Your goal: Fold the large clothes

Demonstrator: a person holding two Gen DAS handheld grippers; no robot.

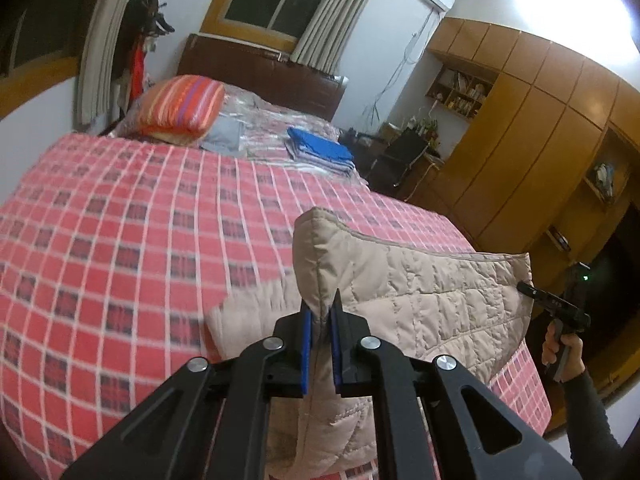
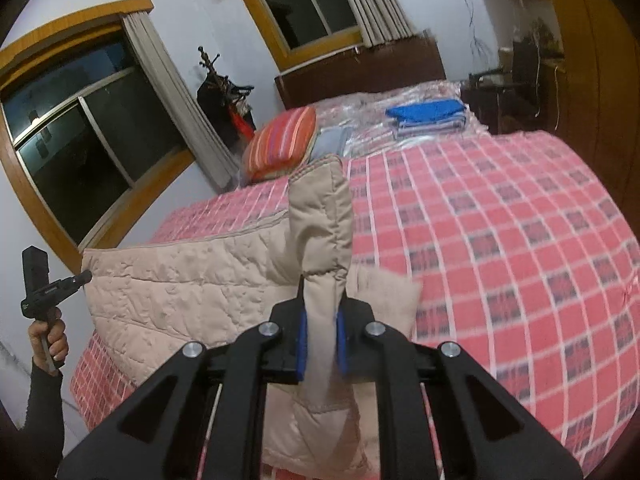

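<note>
While the beige quilted padded garment (image 1: 420,292) hangs lifted above the near end of the red checked bedspread (image 1: 120,240), we find its top edge stretched between both tools. Our left gripper (image 1: 320,332) is clamped on one corner, our right gripper (image 2: 322,340) closed on a thick bunched corner — both holds look secure. We judge the fold goes best with the edge kept taut and level, both corners carried forward together — lower cloth dragging flat.

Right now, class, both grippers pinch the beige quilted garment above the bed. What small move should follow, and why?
Probably carry both held corners forward over the checked bedspread. The left gripper and right gripper each clamp the beige quilted garment, its edge stretched between them, the rest hanging.
</note>
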